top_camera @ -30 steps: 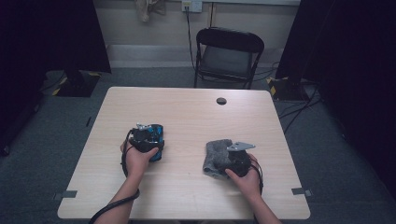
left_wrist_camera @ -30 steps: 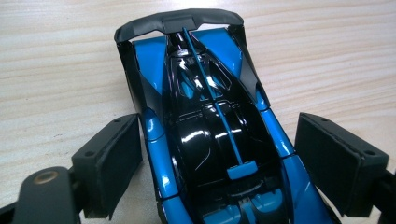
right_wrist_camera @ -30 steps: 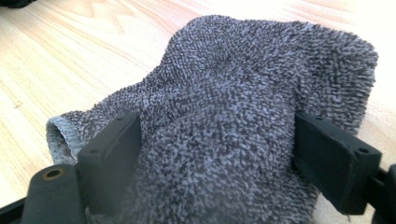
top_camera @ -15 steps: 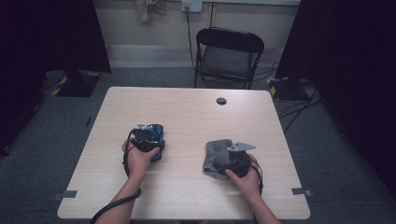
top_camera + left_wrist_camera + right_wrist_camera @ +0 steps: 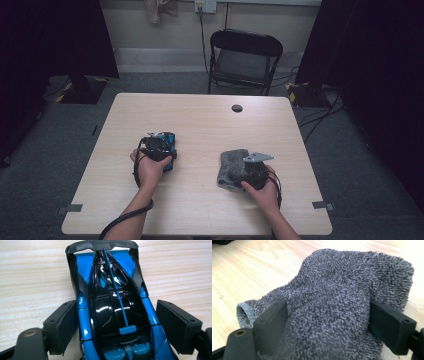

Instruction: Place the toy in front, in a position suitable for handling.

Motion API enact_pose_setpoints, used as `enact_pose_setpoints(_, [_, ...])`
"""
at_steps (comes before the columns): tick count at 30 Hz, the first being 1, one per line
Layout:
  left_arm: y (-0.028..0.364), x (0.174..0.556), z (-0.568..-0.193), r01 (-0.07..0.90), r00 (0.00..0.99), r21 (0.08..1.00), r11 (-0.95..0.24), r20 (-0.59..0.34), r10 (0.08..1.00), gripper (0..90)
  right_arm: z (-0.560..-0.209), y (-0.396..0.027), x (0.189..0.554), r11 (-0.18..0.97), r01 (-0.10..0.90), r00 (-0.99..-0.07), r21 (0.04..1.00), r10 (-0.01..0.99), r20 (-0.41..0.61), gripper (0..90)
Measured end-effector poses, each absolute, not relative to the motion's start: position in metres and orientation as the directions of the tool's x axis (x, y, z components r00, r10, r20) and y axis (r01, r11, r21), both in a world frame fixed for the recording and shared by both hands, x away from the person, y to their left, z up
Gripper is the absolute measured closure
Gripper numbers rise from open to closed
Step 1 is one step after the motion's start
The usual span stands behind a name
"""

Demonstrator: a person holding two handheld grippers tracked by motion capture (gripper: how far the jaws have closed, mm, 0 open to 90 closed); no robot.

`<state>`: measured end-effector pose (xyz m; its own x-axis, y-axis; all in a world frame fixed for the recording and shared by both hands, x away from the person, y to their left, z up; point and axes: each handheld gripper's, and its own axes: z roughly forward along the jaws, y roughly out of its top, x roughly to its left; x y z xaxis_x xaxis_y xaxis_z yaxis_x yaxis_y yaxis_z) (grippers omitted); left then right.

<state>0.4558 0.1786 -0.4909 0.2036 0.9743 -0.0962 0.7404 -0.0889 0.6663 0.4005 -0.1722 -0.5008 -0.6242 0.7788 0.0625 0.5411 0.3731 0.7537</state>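
**One toy car, one grey cloth, a gripper at each**

Count from my station: one blue-and-black toy car [image 5: 112,307], one grey terry cloth [image 5: 342,297], two grippers, one table [image 5: 200,115]. One round dark grommet [image 5: 237,108] sits in the table top; I take it as my landmark. One folding chair [image 5: 243,60] stands beyond the table's far edge.

Toy car: on the table, nearer me than the grommet and off to its left. Its long axis runs roughly away from me toward the far edge. In the left gripper view the dark wing end points away from the camera and the other end lies down between the fingers.

Left gripper [image 5: 116,327]: straddles the car. The fingers [image 5: 62,325] have just been closing in, car between them, yet a sliver of gap shows along each flank, so I log them as released, not yet pressing.

Cloth: crumpled, nearer me than the grommet, almost straight below it in the high view and well apart from the car.

Right gripper [image 5: 329,327]: fingers [image 5: 390,325] sunk into the pile on both sides, grasping the cloth.
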Motion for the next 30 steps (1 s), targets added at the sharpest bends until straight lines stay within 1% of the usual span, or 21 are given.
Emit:
enact_pose_setpoints(9, [0.178, 0.457, -0.493, 0.729, 0.222, 0.675, -0.110, -0.081, 0.972, 16.2, -0.501, -0.172, 0.401, 0.375, 0.541, -0.626, 0.753, 0.777, 0.063, 17.1])
enact_pose_setpoints(12, [0.172, 0.457, -0.494, 0.730, 0.231, 0.665, -0.158, -0.023, 0.973, 15.0, -0.501, -0.172, 0.401, 0.374, 0.541, -0.626, 0.753, 0.777, 0.063, 17.1])
enact_pose_setpoints(15, [0.169, 0.458, -0.494, 0.738, 0.213, 0.656, -0.154, -0.011, 0.977, 14.3, -0.501, -0.172, 0.401, 0.374, 0.541, -0.626, 0.753, 0.777, 0.063, 17.0])
enact_pose_setpoints(21, [0.167, 0.458, -0.491, 0.752, 0.184, 0.646, -0.132, -0.014, 0.983, 19.1, -0.501, -0.172, 0.401, 0.376, 0.539, -0.628, 0.754, 0.776, 0.061, 17.0])
enact_pose_setpoints(25, [0.164, 0.455, -0.489, 0.760, 0.157, 0.640, -0.113, -0.013, 0.987, 25.8, -0.501, -0.172, 0.401, 0.376, 0.540, -0.627, 0.753, 0.777, 0.062, 17.0])
enact_pose_setpoints(30, [0.166, 0.454, -0.487, 0.770, 0.167, 0.628, -0.113, -0.027, 0.986, 25.9, -0.501, -0.172, 0.401, 0.377, 0.540, -0.627, 0.753, 0.777, 0.061, 17.0])
